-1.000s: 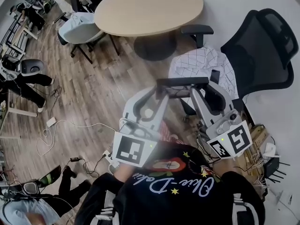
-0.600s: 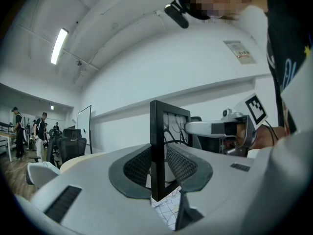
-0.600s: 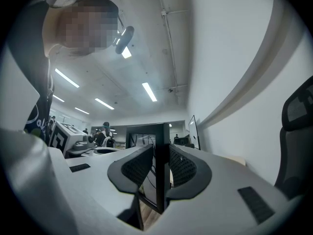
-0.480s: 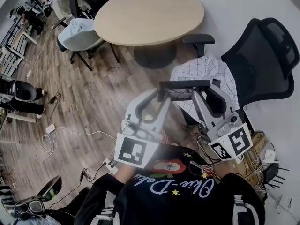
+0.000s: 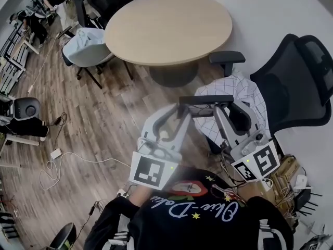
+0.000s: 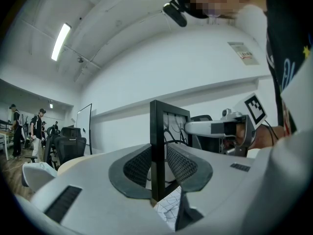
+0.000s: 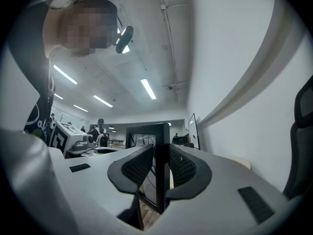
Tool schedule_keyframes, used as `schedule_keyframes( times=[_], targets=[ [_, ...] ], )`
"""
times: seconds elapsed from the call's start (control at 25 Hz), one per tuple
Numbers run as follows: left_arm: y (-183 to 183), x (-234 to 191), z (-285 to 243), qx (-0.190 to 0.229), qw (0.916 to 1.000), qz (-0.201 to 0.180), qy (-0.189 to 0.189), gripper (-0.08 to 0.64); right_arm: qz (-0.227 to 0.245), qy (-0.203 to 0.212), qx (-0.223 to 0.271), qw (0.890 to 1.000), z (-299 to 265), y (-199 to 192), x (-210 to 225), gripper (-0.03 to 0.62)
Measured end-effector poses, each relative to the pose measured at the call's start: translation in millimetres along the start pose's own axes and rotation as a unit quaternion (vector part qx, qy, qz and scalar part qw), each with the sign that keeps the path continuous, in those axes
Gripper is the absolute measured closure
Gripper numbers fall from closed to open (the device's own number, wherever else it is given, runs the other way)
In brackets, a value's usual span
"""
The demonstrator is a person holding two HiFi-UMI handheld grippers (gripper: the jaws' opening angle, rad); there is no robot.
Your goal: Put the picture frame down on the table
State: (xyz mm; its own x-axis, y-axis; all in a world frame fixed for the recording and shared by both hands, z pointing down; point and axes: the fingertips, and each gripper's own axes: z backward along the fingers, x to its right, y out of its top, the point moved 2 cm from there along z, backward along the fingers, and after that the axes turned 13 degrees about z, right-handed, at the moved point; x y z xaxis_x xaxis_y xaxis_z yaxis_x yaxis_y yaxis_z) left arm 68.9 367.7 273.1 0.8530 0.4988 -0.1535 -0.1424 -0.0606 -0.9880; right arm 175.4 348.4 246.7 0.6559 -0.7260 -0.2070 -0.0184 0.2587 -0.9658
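Beyond the left gripper [image 5: 179, 111] we find open floor [image 5: 104, 113] up to the bare table [image 5: 166, 25]; a chair armrest [image 5: 227, 57] stands ahead of the right gripper [image 5: 221, 108].

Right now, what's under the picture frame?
The picture frame hangs in the air over a checked cloth on a black chair and the wooden floor, not over the round table. The picture frame itself hides whatever lies straight below.
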Motion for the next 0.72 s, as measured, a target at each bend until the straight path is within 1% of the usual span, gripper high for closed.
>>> schedule_keyframes(
  times=[0.16,0.36,0.48,0.64,0.72],
  targets=[
    [-3.7,-35.9,-16.9,-0.009,0.9999,0.006,-0.011,0.463,0.000,-0.010,-0.010,1.000,-33.8,-14.4,6.5,0.514],
    [-5.0,-79.3,-43.9,-0.018,0.9995,0.007,-0.023,0.463,-0.011,-0.022,-0.025,0.999,-77.5,-33.1,20.7,0.514],
    [-4.2,-109.5,-55.2,-0.026,0.9994,0.008,-0.020,0.462,-0.013,-0.019,-0.028,0.999,-108.3,-40.7,25.8,0.514],
    [-2.0,-150.0,-70.8,-0.032,0.9994,-0.006,-0.013,0.462,-0.023,-0.013,-0.035,0.999,-150.4,-54.8,31.9,0.515],
    [-1.0,-165.8,-77.1,-0.033,0.9994,-0.001,-0.013,0.462,-0.024,-0.015,-0.038,0.999,-167.3,-59.0,34.9,0.515]
  ],
)
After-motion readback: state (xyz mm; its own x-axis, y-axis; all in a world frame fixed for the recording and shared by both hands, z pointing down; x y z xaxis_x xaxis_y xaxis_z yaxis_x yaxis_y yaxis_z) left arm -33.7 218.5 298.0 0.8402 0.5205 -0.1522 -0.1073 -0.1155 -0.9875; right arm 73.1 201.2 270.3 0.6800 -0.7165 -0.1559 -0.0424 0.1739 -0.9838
